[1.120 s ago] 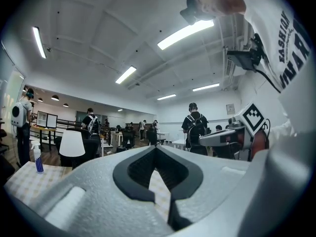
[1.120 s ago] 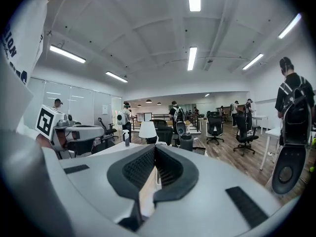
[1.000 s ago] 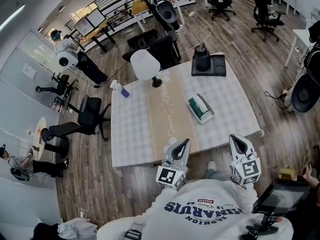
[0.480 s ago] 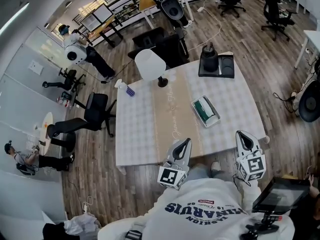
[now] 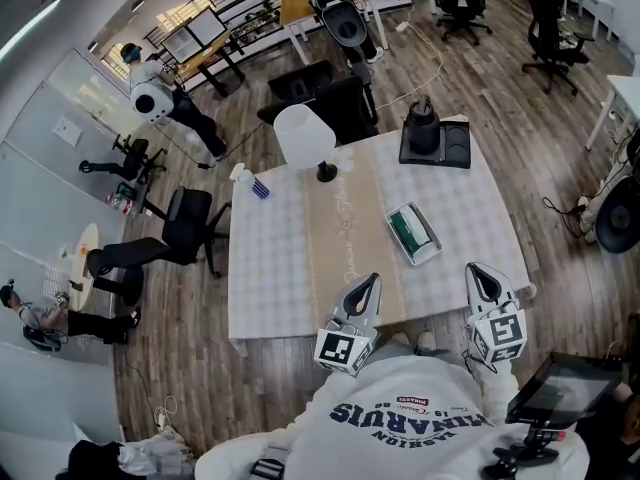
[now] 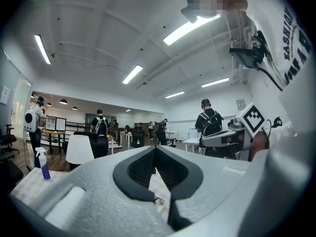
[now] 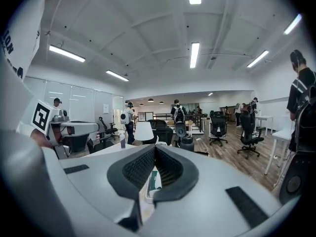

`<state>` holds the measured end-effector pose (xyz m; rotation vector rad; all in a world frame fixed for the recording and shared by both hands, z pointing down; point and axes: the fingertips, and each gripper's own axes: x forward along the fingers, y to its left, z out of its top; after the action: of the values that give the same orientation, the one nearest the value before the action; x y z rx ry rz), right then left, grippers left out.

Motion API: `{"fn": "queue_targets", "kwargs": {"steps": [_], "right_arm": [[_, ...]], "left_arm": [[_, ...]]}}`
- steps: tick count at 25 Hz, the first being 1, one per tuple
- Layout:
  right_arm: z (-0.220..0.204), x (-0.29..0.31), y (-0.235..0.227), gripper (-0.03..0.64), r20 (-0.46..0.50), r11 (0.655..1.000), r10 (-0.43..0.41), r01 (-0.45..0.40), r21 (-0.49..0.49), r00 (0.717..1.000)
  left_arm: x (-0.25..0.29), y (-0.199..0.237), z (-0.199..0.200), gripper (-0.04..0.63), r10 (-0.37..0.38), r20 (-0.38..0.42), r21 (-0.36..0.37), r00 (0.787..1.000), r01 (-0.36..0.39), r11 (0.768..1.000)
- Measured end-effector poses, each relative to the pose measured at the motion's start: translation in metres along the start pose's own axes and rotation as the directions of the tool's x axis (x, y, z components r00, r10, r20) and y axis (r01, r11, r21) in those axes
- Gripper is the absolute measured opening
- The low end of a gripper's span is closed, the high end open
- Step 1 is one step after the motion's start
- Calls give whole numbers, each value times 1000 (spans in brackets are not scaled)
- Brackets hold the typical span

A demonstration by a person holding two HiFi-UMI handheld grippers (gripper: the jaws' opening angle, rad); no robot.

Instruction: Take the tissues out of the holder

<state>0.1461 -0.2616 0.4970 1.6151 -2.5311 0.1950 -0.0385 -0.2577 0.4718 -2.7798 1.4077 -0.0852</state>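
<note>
Green tissues point(image 5: 403, 230) lie in the holder point(image 5: 418, 260) mid-worktop point(image 5: 285, 268), untouched. My left claw point(image 5: 370, 283) and right claw point(image 5: 478, 273) hover at the near edge, both pressed together, empty. Everything is left to do.

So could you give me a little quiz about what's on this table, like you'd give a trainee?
1. True or false: the left tool is gripping the tissue holder.
2. Which thing stands by the far left corner of the table? A. a spray bottle B. a mug C. a laptop
3. Fill in: the black kettle stands on a black ___.

Key
1. False: it is shut on nothing, back at the near edge.
2. A
3. tray
</note>
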Motion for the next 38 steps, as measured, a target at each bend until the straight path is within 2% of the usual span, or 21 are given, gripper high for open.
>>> {"fn": "queue_targets", "kwargs": {"steps": [7, 16, 22, 29, 34, 38], "right_arm": [[19, 20, 16, 9, 7, 999, 25, -25, -23, 1000], [15, 40, 32, 9, -20, 999, 37, -37, -26, 999], [16, 43, 36, 9, -24, 999, 24, -25, -35, 999], [10, 41, 34, 9, -43, 999, -11, 10, -39, 999], [13, 36, 27, 9, -38, 999, -42, 41, -34, 998], [6, 26, 16, 9, -46, 996, -92, 91, -18, 995]], "left_arm": [[1, 25, 10, 3, 0, 17, 3, 1000, 0, 1000], [-3, 43, 7, 3, -8, 14, -3, 1000, 8, 1000], [1, 49, -5, 3, -27, -7, -13, 1000, 26, 1000], [22, 49, -14, 4, -76, -29, 18, 997, 76, 997], [65, 51, -51, 11, -170, -183, 71, 968, 185, 980], [106, 50, -86, 71, -257, -305, 135, 917, 308, 942]]}}
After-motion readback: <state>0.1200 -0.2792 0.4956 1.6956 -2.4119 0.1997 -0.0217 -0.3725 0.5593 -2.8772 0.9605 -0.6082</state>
